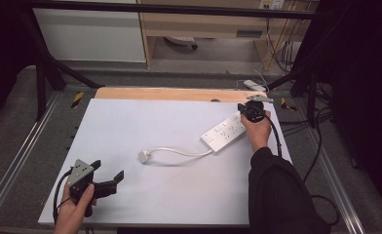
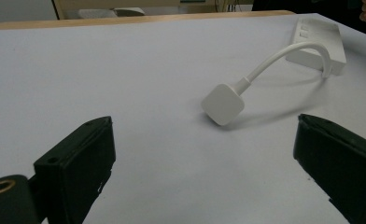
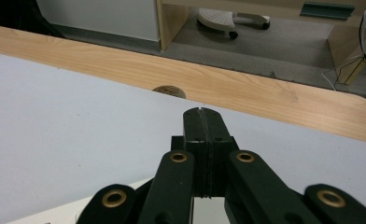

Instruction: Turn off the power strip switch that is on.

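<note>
High view: a white power strip (image 1: 224,131) lay at the centre right of the frame on the white desk (image 1: 130,126), slanting toward the upper right. Its white cable (image 1: 179,151) curved leftward to a white plug (image 1: 144,156) resting on the desk near the frame's middle. The right claw (image 1: 251,108), held in the person's right hand (image 1: 257,130), was at the far end of the strip, at the upper right; whether it touched the strip could not be told. The left claw (image 1: 107,176), held in the left hand (image 1: 74,207), was at the lower left, well apart from the plug.

Left gripper view: the left claw (image 2: 204,154) was released, its two black jaws standing wide apart at the bottom corners with nothing between them; the plug (image 2: 222,103) lay beyond them at centre, and the strip (image 2: 317,45) at the upper right.

Right gripper view: the right claw (image 3: 203,135) was clenched, jaws pressed flat together on nothing, above a white edge at the bottom of the frame, with the desk's wooden border (image 3: 265,93) behind.
</note>
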`<action>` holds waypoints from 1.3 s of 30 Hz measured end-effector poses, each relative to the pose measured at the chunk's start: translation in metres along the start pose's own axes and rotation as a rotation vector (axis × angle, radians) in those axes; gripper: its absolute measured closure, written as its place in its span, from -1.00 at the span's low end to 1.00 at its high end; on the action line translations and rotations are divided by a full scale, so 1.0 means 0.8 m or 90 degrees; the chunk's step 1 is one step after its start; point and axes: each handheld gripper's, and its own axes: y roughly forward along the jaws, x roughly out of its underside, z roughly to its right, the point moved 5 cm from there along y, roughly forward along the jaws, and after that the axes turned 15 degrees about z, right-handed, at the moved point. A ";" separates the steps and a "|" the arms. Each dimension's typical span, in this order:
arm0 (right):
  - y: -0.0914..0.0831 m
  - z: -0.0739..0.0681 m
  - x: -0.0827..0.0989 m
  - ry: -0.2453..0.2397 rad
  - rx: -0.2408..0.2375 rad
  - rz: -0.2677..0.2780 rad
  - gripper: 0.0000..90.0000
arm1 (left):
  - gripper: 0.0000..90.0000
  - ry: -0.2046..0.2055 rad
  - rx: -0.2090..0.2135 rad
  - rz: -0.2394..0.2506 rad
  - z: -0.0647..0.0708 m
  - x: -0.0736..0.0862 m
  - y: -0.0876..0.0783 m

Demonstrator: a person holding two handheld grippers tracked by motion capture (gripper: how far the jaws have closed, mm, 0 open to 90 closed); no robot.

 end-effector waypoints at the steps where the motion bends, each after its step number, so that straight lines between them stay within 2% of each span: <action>1: 0.001 -0.001 0.001 0.003 0.001 -0.002 1.00 | -0.88 0.000 0.001 0.000 0.000 0.000 0.000; 12: 0.011 -0.003 0.016 0.022 0.006 -0.017 1.00 | -0.88 -0.002 0.002 0.001 0.000 0.000 0.000; 15: 0.012 -0.002 0.018 0.016 0.009 -0.022 1.00 | -0.88 -0.001 0.001 0.001 0.000 0.000 0.000; 20: 0.012 0.001 0.022 0.024 0.012 -0.025 1.00 | -0.88 0.000 0.003 0.001 0.000 0.000 0.000; 39: 0.006 -0.005 0.032 0.010 -0.002 -0.035 1.00 | -0.88 0.000 0.005 0.002 0.001 -0.001 0.000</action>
